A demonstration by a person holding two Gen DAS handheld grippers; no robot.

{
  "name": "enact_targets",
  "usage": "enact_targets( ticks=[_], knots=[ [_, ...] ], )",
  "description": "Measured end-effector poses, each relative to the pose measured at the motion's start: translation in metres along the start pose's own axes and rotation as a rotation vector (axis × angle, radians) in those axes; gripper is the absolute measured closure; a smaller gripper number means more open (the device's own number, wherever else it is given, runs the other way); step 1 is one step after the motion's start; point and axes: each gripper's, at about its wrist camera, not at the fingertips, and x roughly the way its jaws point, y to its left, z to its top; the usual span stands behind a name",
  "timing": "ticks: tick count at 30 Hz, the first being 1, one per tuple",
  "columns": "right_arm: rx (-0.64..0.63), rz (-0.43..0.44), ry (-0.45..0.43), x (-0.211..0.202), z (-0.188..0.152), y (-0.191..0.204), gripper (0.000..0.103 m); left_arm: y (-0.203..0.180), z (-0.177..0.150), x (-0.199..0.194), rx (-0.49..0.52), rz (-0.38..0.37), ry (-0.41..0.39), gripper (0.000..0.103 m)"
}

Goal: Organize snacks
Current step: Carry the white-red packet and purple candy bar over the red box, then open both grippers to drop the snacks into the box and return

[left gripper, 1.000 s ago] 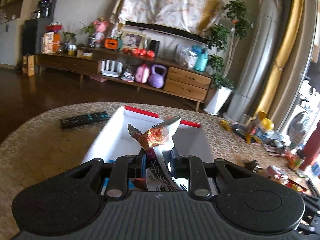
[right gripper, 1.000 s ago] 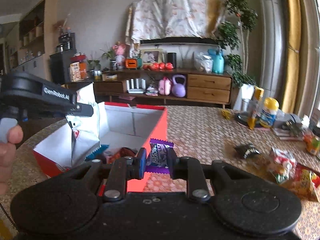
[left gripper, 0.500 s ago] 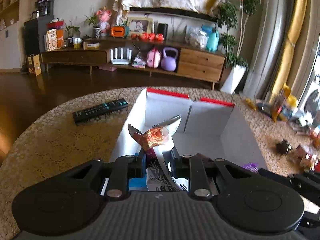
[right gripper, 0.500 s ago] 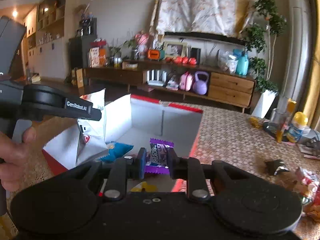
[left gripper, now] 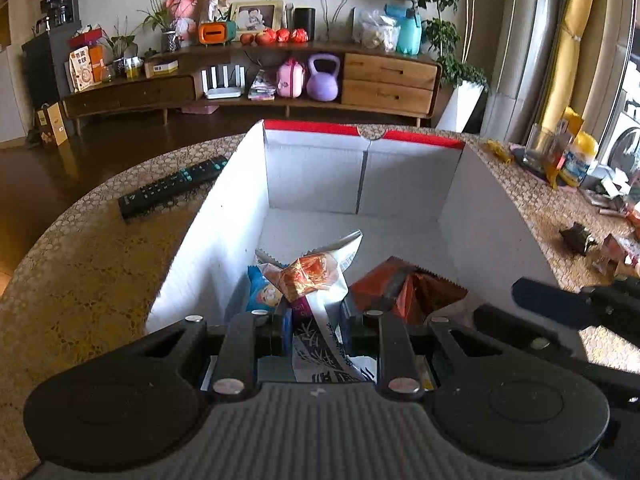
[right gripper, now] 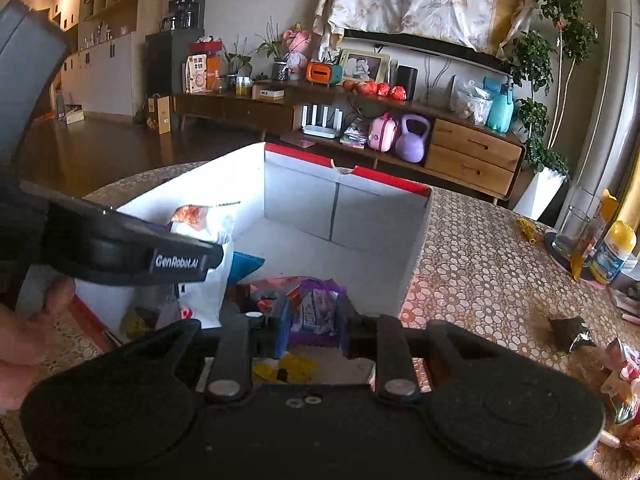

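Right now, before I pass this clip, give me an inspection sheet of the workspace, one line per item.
Surface: round table with a patterned gold cloth.
Job's things: open white box with red edges, holding several snack packets; a white snack bag and a purple packet are over it.
Clutter: black remote left of the box; loose wrappers, a glass and bottles on the table's right side.
Grippers: left gripper shut on the white snack bag; right gripper opening, the purple packet between its jaws.
Cables: nothing seen on the table.
Surroundings: living room; wooden sideboard, purple kettlebell, potted plants.
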Motion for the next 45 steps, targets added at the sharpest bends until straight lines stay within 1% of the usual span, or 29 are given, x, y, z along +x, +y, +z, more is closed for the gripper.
enact_targets(
  ticks=[9, 11, 14, 15, 16, 17, 19, 23, 26, 27, 28, 29, 33, 36, 38, 41, 45],
  knots=[
    [0.061, 0.002, -0.045, -0.018, -0.003, -0.010, 0.076, -0.008, -0.001, 0.006, 0.019, 0.023, 0.039, 0.081],
    [0.083, 0.002, -0.055, -0.025, -0.004, -0.015, 0.075, -0.009, -0.001, 0.006, 0.015, 0.036, 0.048, 0.079],
    [0.105, 0.013, -0.069, -0.034, -0.008, -0.020, 0.076, -0.011, -0.001, 0.004, 0.016, 0.042, 0.051, 0.066],
    [0.107, 0.010, -0.073, -0.036, -0.009, -0.021, 0.075, -0.012, -0.002, 0.002, 0.016, 0.045, 0.044, 0.047],
    [0.110, 0.001, -0.076, -0.039, -0.009, -0.022, 0.075, -0.013, -0.002, -0.002, 0.012, 0.043, 0.026, 0.032],
    [0.115, 0.000, -0.080, -0.041, -0.010, -0.024, 0.075, -0.013, -0.002, -0.004, 0.007, 0.040, 0.009, 0.030],
    [0.132, 0.000, -0.085, -0.044, -0.012, -0.027, 0.075, -0.014, -0.001, -0.008, 0.004, 0.030, 0.000, 0.030],
    [0.166, -0.010, -0.090, -0.052, -0.019, -0.036, 0.075, -0.018, 0.000, -0.014, 0.001, 0.039, -0.011, 0.030],
    [0.191, -0.025, -0.092, -0.056, -0.025, -0.044, 0.075, -0.022, 0.002, -0.024, -0.012, 0.026, -0.037, 0.029],
    [0.201, -0.031, -0.093, -0.058, -0.027, -0.047, 0.074, -0.025, 0.003, -0.028, -0.013, 0.018, -0.049, 0.028],
    [0.212, -0.039, -0.093, -0.060, -0.030, -0.052, 0.074, -0.027, 0.004, -0.032, -0.014, 0.008, -0.063, 0.024],
    [0.220, -0.047, -0.093, -0.061, -0.033, -0.055, 0.074, -0.030, 0.006, -0.037, -0.012, -0.001, -0.078, 0.023],
    [0.261, -0.087, -0.092, -0.067, -0.046, -0.071, 0.074, -0.047, 0.012, -0.054, 0.009, -0.051, -0.138, 0.022],
    [0.291, -0.123, -0.092, -0.070, -0.054, -0.086, 0.073, -0.064, 0.015, -0.066, 0.037, -0.092, -0.184, 0.017],
    [0.314, -0.149, -0.092, -0.074, -0.061, -0.096, 0.072, -0.077, 0.016, -0.072, 0.054, -0.120, -0.211, 0.017],
    [0.335, -0.187, -0.091, -0.078, -0.070, -0.109, 0.071, -0.099, 0.019, -0.075, 0.093, -0.170, -0.225, 0.017],
    [0.374, -0.229, -0.086, -0.083, -0.085, -0.127, 0.069, -0.130, 0.019, -0.071, 0.148, -0.214, -0.226, 0.017]
  ],
)
